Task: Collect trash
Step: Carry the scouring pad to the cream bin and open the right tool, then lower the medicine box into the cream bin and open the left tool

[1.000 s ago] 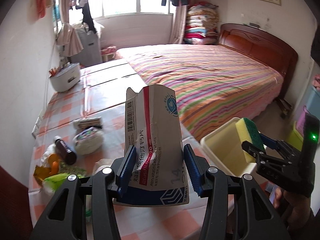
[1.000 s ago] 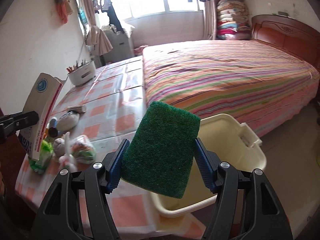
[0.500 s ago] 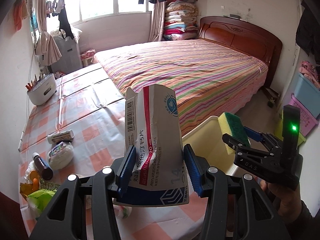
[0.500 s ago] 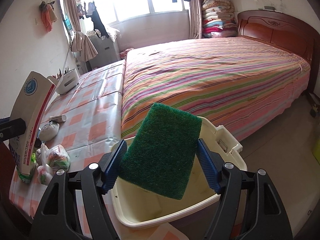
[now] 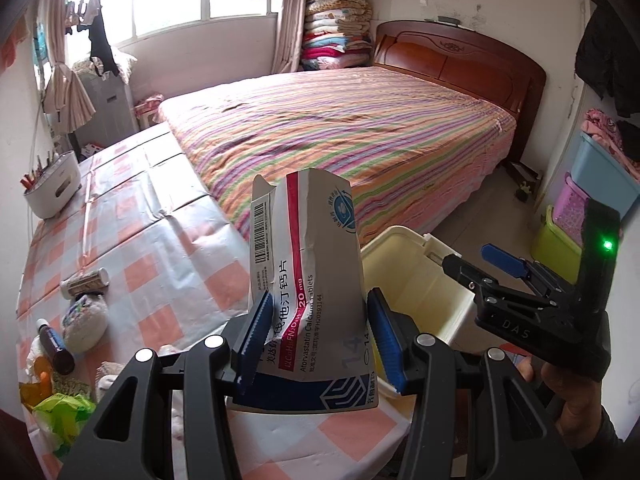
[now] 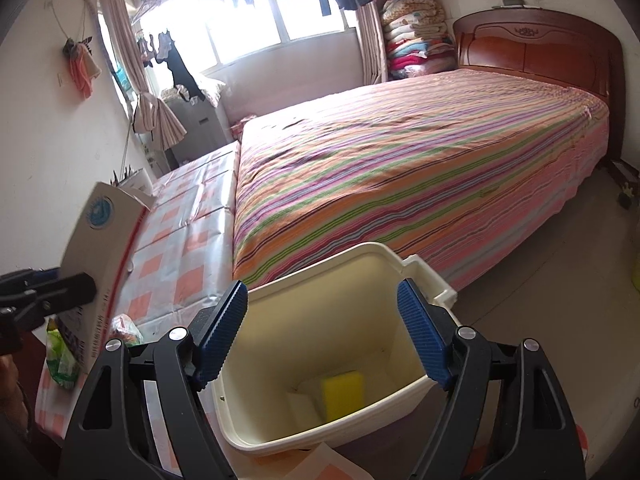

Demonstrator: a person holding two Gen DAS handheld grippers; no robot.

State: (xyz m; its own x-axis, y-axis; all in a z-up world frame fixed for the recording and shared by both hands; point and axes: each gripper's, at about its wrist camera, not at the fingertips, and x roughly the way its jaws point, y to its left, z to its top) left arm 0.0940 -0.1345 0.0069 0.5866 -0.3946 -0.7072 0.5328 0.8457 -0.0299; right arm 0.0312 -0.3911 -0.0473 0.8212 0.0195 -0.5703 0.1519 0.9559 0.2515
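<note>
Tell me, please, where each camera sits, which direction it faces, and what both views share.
Left wrist: on the left gripper, facing bed and table; its fingers clamp the medicine box; the right gripper and hand show.
Right wrist: on the open right gripper, looking down into the bin at the sponge; the left gripper shows.
Shared: box, bin, bed, table.

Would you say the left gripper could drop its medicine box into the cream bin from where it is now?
Probably yes. The left gripper holds the medicine box right beside the bin, whose open top shows only a sponge at the bottom. The open right gripper over the bin may need to move aside.
</note>
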